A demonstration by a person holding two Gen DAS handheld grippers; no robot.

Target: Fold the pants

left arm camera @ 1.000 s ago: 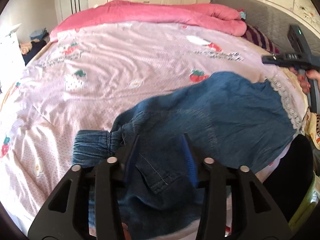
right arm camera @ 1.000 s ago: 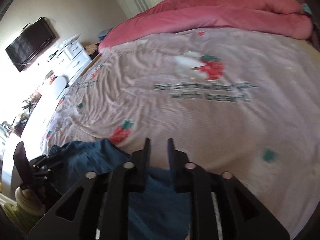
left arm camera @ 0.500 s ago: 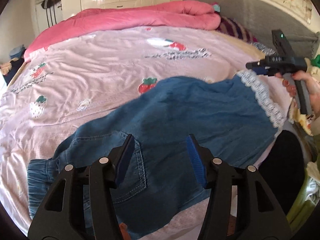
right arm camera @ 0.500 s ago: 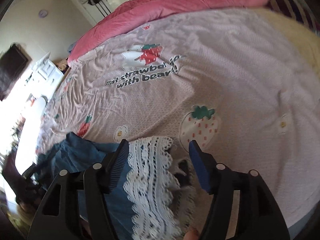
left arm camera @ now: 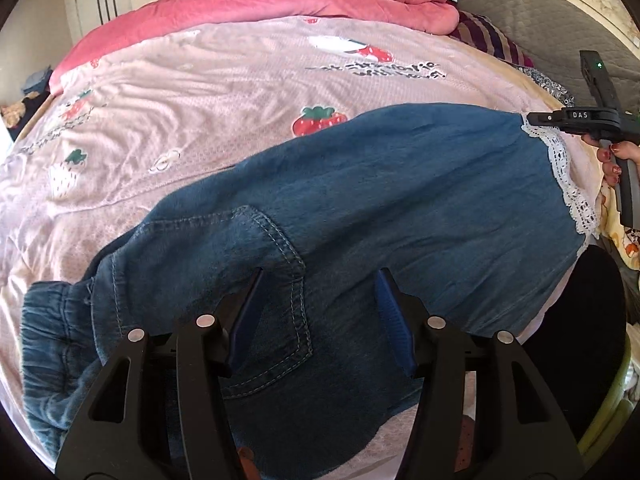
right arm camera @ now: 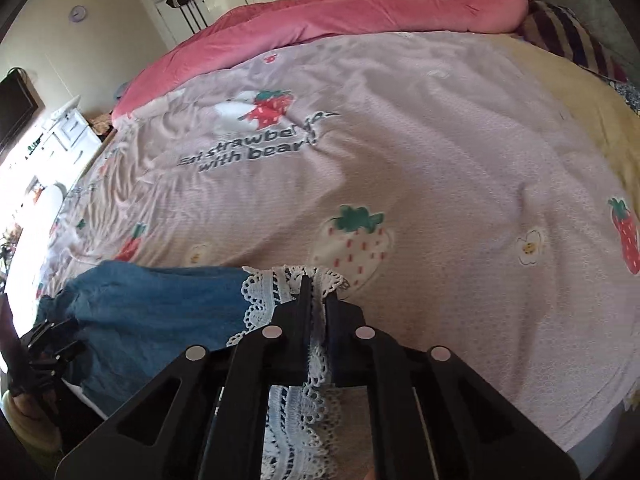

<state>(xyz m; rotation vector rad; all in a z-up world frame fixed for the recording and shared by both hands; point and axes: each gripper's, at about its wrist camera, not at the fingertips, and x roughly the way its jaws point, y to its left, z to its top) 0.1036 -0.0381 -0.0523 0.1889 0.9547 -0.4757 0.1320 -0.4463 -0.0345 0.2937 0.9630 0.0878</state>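
Pants (left arm camera: 400, 208) of blue denim lie spread across the lower half of the left wrist view, on a bed (left arm camera: 224, 92) covered by a pale pink sheet printed with strawberries. Their gathered waistband (left arm camera: 52, 340) sits at the lower left of that frame, a stitched back pocket (left arm camera: 256, 248) just above the left tool (left arm camera: 318, 300), and the lace-trimmed hem (left arm camera: 564, 176) runs down the right side. The left tool is released, its blue-padded fingers (left arm camera: 250, 312) spread wide over the denim near the pocket with nothing between them. The right tool (right arm camera: 316, 300) is clenched on the lace hem (right arm camera: 296, 280) at the lower centre of the right wrist view, white lace pinched between its nearly touching fingers and trailing down toward the bottom edge. In the left wrist view the same right tool (left arm camera: 534, 119) meets the hem's upper corner at the right edge. A pink quilt (left arm camera: 280, 0) is bunched along the top of both frames.
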